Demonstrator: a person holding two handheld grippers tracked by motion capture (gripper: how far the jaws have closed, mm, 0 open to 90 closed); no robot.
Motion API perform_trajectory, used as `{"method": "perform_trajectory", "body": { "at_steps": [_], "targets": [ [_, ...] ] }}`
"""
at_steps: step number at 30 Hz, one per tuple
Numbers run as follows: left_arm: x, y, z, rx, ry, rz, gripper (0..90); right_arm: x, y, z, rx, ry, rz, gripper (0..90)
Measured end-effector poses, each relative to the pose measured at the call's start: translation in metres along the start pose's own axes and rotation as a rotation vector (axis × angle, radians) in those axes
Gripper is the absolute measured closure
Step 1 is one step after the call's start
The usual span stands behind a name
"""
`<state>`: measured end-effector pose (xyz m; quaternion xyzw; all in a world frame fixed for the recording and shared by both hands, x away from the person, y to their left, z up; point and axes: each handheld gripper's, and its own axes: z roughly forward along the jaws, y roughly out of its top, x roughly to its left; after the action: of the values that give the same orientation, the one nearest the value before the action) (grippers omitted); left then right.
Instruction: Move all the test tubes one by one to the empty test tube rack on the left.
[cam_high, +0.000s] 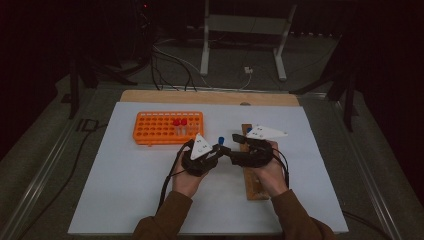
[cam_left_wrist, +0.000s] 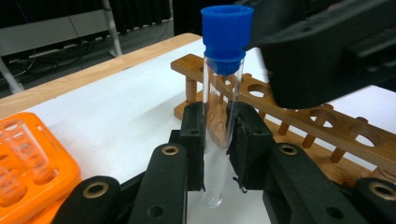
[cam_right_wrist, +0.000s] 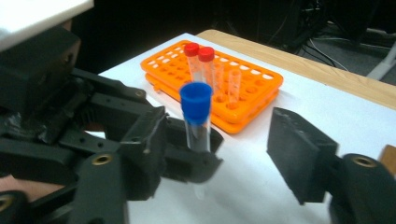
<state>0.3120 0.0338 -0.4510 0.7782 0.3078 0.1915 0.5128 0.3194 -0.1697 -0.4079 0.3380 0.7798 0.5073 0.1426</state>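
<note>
The left gripper (cam_left_wrist: 217, 140) clamped the upright blue-capped tube (cam_left_wrist: 222, 107); the right gripper (cam_right_wrist: 215, 154), seemingly level, stood with its jaws apart either side.

A tube rack (cam_high: 168, 127) stands on the mat (cam_high: 125, 190) toward its far left, with two capped tubes (cam_high: 180, 122) in its right part. A wooden rack (cam_high: 251, 185) lies right of centre, running from near edge toward far. Between them, a capped test tube (cam_left_wrist: 219, 116) stands upright between the left gripper (cam_high: 216, 150) jaws, with the right gripper (cam_high: 235, 150) just beside it.
</note>
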Motion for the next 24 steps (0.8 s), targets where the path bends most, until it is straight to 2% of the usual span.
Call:
{"method": "perform_trajectory", "body": {
  "at_steps": [2, 5, 6, 7, 9, 13, 24],
  "targets": [
    [0.002, -0.001, -0.001, -0.001, 0.006, -0.006, 76.4, 0.0, -0.001, -0.001, -0.001, -0.004, -0.001, 30.7],
    [0.007, -0.002, -0.004, -0.002, 0.019, -0.014, 76.4, -0.001, -0.004, -0.003, -0.001, -0.025, -0.006, 21.1],
    [0.007, -0.002, -0.004, -0.002, 0.019, -0.014, 76.4, -0.001, -0.004, -0.003, -0.001, -0.025, -0.006, 21.1],
    [0.009, -0.003, -0.006, -0.003, 0.025, -0.02, 76.4, -0.001, -0.006, -0.003, 0.001, -0.04, -0.01, 16.1],
    [0.012, -0.003, -0.007, -0.004, 0.034, -0.022, 76.4, -0.002, -0.008, -0.005, 0.0, -0.059, -0.007, 15.1],
    [0.017, -0.003, -0.01, -0.002, 0.047, -0.023, 76.4, -0.003, -0.012, -0.006, 0.0, -0.066, -0.006, 5.2],
    [0.032, -0.005, -0.018, -0.007, 0.091, -0.04, 76.4, -0.006, -0.024, -0.013, 0.003, -0.11, -0.014, 0.3]
  ]
}}
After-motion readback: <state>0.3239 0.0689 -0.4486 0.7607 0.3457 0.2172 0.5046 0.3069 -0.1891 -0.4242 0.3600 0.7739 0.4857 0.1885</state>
